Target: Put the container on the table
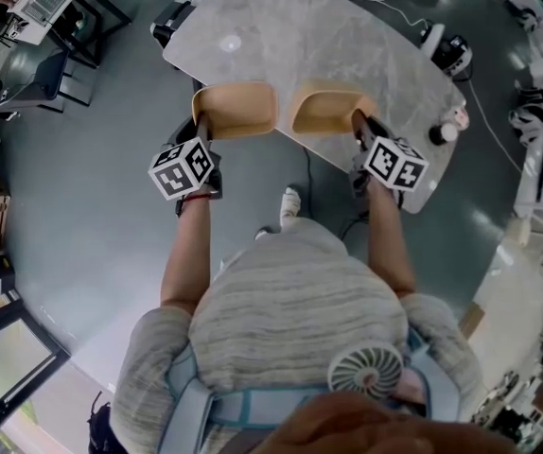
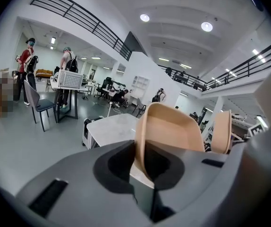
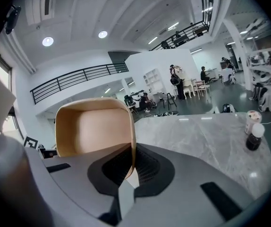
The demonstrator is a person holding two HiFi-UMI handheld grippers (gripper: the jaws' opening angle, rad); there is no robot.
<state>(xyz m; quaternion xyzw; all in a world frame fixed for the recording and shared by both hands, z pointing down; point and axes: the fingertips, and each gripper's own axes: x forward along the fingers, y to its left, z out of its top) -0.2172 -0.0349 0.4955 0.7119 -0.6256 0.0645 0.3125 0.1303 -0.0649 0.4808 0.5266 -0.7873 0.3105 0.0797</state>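
Note:
Two tan, shallow containers hang at the near edge of the grey marble table (image 1: pixel 338 36). In the head view my left gripper (image 1: pixel 202 132) is shut on the rim of the left container (image 1: pixel 238 110), and my right gripper (image 1: pixel 358 127) is shut on the rim of the right container (image 1: pixel 326 110). The left gripper view has the left container (image 2: pixel 171 131) standing on edge in the left gripper (image 2: pixel 142 167), with the right container (image 2: pixel 222 131) beyond it. The right gripper (image 3: pixel 128 171) pinches the side wall of its container (image 3: pixel 95 126), whose hollow faces the camera.
A dark bottle (image 1: pixel 442 133) and a small cup (image 1: pixel 457 117) stand at the table's right end, the same bottle (image 3: pixel 254 138) showing in the right gripper view. A white disc (image 1: pixel 231 42) lies far left on the table. Desks and chairs stand around, with people (image 2: pixel 28 67) in the hall.

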